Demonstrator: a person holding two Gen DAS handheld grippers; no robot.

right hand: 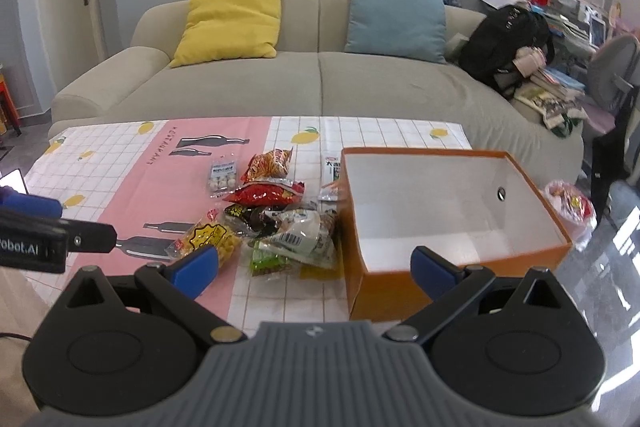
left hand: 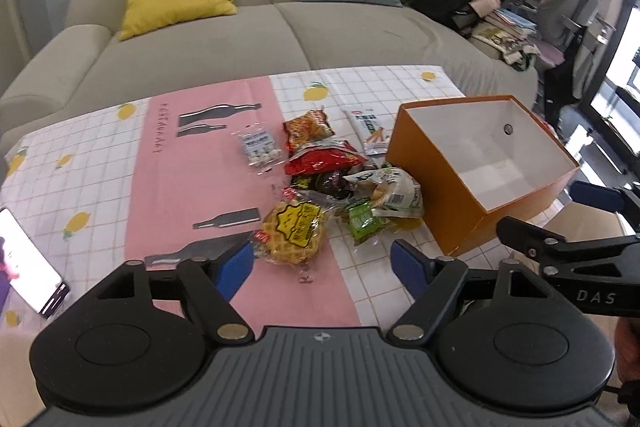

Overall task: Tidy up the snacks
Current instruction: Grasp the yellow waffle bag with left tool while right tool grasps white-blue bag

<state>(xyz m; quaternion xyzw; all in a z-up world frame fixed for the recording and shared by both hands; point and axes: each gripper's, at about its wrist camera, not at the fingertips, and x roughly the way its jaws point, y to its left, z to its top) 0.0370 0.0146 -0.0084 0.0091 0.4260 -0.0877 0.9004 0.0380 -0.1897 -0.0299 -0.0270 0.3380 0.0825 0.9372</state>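
Both grippers' fingers spread wide, left gripper [left hand: 322,263], right gripper [right hand: 316,269], snack pile [left hand: 332,183] beside orange box [left hand: 480,163] at table edge

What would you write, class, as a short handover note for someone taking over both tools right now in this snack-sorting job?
Left tool: open, empty, hovering near the yellow noodle packet.
Right tool: open, empty, near the front of the orange box.
Snacks: all lie in a loose pile on the tablecloth, left of the box. A white packet lies behind it, by the box's far corner.
Done: nothing packed; the box looks empty.
Left: move every packet into the box, probably starting with the nearest.
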